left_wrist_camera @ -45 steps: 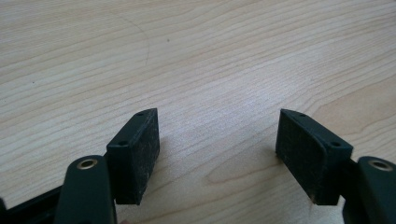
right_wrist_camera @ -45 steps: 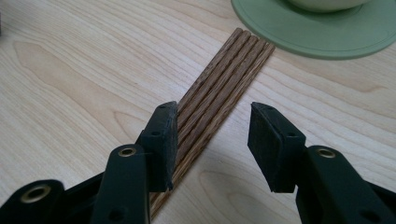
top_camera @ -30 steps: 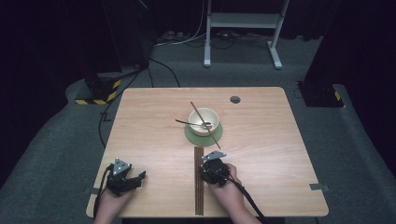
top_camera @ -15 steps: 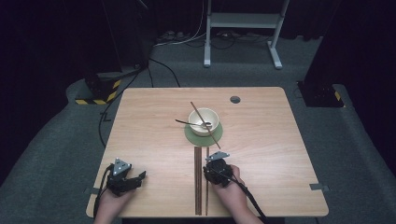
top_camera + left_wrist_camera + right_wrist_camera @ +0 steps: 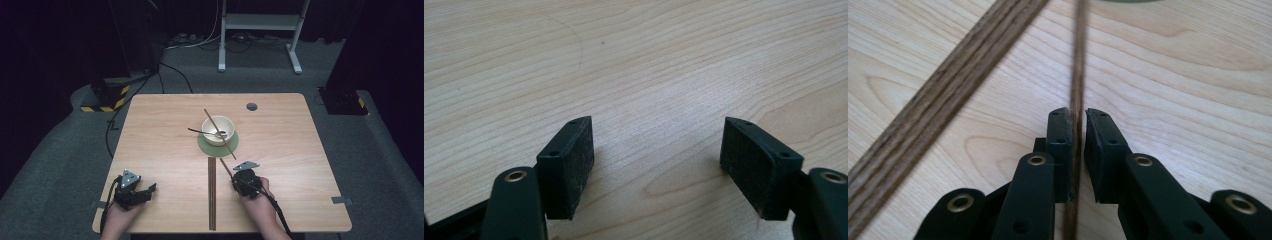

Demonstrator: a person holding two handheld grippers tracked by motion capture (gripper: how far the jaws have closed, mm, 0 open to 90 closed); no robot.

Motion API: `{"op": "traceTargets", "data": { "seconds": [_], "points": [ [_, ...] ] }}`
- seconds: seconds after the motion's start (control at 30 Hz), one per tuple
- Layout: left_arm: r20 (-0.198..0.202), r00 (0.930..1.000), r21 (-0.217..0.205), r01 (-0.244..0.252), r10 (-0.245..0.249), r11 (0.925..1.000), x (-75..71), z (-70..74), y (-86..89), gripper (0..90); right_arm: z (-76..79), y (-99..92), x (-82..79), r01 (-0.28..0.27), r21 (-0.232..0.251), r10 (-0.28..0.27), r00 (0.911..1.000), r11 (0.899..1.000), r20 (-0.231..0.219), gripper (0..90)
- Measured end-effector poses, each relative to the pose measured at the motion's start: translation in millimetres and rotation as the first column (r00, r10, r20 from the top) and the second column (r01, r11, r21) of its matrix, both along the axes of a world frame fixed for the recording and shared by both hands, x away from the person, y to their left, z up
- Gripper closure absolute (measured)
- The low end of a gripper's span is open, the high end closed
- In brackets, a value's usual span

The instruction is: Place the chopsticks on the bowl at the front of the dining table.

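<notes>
A cream bowl (image 5: 218, 130) stands on a green coaster (image 5: 202, 145) mid-table, with a dark spoon (image 5: 200, 132) in it and one brown chopstick (image 5: 214, 123) lying across its rim. A second chopstick (image 5: 224, 166) (image 5: 1079, 75) lies on the table in front of the coaster. My right gripper (image 5: 236, 179) (image 5: 1077, 117) has just been closing and its pads now pinch this stick at its near end. At the front left, my left gripper (image 5: 150, 189) (image 5: 656, 150) rests open over bare wood with nothing between its fingers.
A dark wooden strip (image 5: 212, 192) (image 5: 943, 95) runs from the table's front edge toward the coaster, just left of the right gripper. A small grey disc (image 5: 251, 106) sits near the far edge. Cables and a white stand lie on the floor beyond the table (image 5: 300, 150).
My right hand has shifted a little to the right along the front of the table. The left hand, bowl and spoon have not moved.
</notes>
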State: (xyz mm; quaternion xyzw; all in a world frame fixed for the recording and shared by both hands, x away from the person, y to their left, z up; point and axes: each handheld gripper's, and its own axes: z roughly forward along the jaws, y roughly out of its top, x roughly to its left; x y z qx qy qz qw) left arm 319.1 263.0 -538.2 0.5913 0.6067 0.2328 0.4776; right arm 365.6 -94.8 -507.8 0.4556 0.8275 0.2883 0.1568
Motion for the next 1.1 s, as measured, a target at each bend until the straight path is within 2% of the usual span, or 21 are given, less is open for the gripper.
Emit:
{"op": "traceTargets", "data": {
  "seconds": [0.3, 0.53, 0.7, 0.83, 1.1],
  "points": [
    [0.000, 1.0000, -0.001, 0.000, 0.000, 1.0000, 0.0, 0.0, 0.0, 29.8, 1.2, -10.0, 0.7, -0.005, -0.005, 0.005, 0.9999, 1.000, -0.012, 78.6],
    [0.002, 1.0000, -0.001, 0.000, 0.000, 1.0000, 0.1, -0.1, 0.0, 29.8, 0.5, -12.2, -4.5, -0.016, -0.022, 0.016, 0.9999, 1.000, 0.006, 78.6],
    [0.005, 1.0000, -0.004, 0.000, 0.000, 1.0000, 0.2, -0.2, -0.4, 29.9, 0.8, -13.1, -4.4, -0.025, -0.031, 0.025, 0.9997, 0.999, 0.007, 83.4],
    [0.000, 1.0000, 0.001, 0.000, 0.000, 1.0000, -0.1, -0.1, -0.4, 29.9, 1.4, -14.9, -2.9, -0.029, -0.020, 0.029, 0.9996, 0.999, -0.005, 83.5],
    [0.002, 1.0000, -0.002, 0.000, 0.000, 1.0000, 0.1, -0.1, -0.2, 29.9, 4.4, -18.9, -4.2, -0.022, -0.015, 0.022, 0.9997, 1.000, 0.007, 83.5]
  ]
}}
